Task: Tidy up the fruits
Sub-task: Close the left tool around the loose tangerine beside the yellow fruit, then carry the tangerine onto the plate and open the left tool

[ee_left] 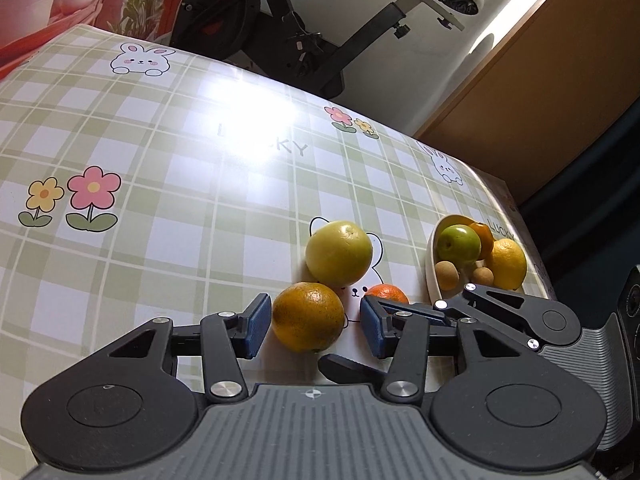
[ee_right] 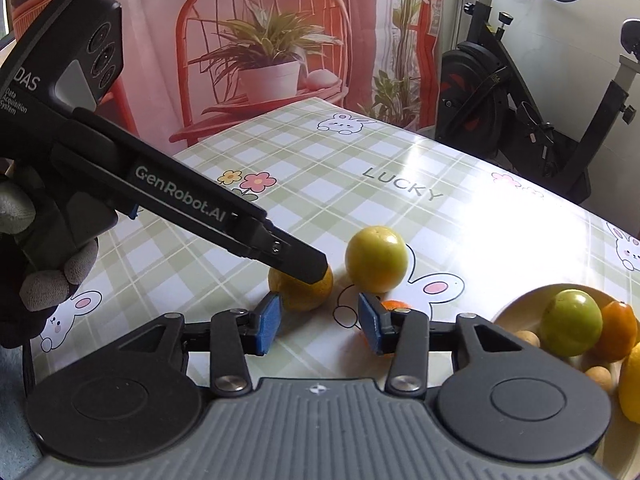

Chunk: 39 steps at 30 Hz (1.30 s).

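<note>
we hold the left gripper [ee_left: 314, 326] low over the checked tablecloth [ee_left: 160, 152] with its jaws spread wide. the orange [ee_left: 308, 317] sits between the two blue pads [ee_left: 256, 326]; the left pad is just beside its skin, and we cannot tell whether it touches. the right pad stands clear of the orange. the jaws grip nothing.

in the right wrist view, the left gripper [ee_right: 316, 268] reaches down so that its tip lies over the top of the orange [ee_right: 300, 290].

we hold the right gripper [ee_right: 318, 324] near the table surface, jaws also wide apart and empty. a small tangerine [ee_right: 394, 305] lies just behind its right pad [ee_right: 370, 324], partly hidden.

the yellow-green fruit [ee_left: 339, 254] rests on the cloth directly behind the orange, just beside it.

the white bowl [ee_left: 432, 276] stands to the right, near the table edge. it contains a green apple [ee_left: 459, 243], a lemon [ee_left: 509, 264], another orange fruit [ee_left: 484, 238] and small brown round fruits [ee_left: 447, 275].
</note>
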### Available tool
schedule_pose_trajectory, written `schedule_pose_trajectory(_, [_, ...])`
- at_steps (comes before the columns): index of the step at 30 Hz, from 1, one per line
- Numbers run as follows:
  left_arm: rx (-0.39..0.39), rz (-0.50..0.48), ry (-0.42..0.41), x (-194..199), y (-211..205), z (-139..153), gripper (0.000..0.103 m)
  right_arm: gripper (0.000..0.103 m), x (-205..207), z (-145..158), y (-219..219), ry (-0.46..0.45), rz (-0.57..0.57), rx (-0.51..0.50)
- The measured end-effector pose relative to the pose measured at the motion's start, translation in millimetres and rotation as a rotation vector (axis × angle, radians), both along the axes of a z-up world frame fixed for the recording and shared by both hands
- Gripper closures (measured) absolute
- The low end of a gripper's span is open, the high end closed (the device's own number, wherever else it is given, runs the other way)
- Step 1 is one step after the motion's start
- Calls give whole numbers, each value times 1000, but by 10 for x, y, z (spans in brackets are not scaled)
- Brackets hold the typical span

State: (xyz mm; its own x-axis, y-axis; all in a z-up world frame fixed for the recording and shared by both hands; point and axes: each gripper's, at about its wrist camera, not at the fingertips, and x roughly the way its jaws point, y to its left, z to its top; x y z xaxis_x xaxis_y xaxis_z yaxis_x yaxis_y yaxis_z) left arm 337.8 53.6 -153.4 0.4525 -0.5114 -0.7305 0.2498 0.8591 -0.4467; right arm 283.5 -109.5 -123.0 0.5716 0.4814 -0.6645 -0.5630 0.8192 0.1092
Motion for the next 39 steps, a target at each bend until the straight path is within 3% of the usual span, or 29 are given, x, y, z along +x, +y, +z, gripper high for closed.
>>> schedule_pose_trajectory(11, [-29,21,19,10,-6,-152,58,56,203,-163,191,44,14,-17])
schedule_pose_trajectory(18, [-7,9,-9,-76,-39,-62,58,57,202,-178,193,64,-11,16])
schedule_pose_trajectory(29, [56,-87,-102,-236,-457,304,58,57,-105,51,-155,7,-120,132])
schedule_pose_trajectory(39, [132,-202,-133,-314,-1064,416,58,57,-384,133,-636,-50,-231,173])
